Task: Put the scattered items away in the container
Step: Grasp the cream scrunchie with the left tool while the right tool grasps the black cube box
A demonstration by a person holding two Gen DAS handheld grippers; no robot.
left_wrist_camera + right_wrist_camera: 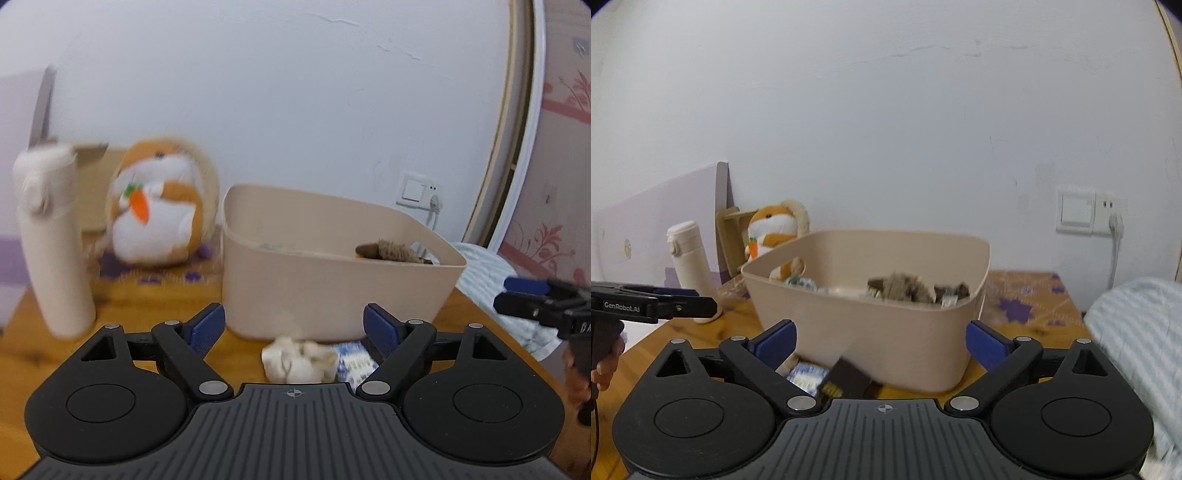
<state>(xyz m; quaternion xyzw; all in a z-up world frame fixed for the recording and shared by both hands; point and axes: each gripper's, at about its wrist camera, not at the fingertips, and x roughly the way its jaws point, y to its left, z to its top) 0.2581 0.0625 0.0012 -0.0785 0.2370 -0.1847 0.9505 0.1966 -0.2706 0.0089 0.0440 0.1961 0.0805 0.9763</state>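
Note:
A beige plastic bin [332, 288] stands on the wooden table; it also shows in the right wrist view [871, 325], holding a brown furry item [905, 290] and a small plush [788, 271]. My left gripper [293, 328] is open, just in front of the bin and above a crumpled white tissue [299, 360] and a blue-white packet [352, 360]. My right gripper [881, 343] is open in front of the bin, above the blue-white packet [807, 376] and a dark brown packet [846, 380].
A cream bottle [55, 240] stands at the left of the table. A hamster plush with a carrot [159, 206] sits behind it. A striped blue cloth [1137, 332] lies at the right edge. A wall socket [1089, 212] is behind.

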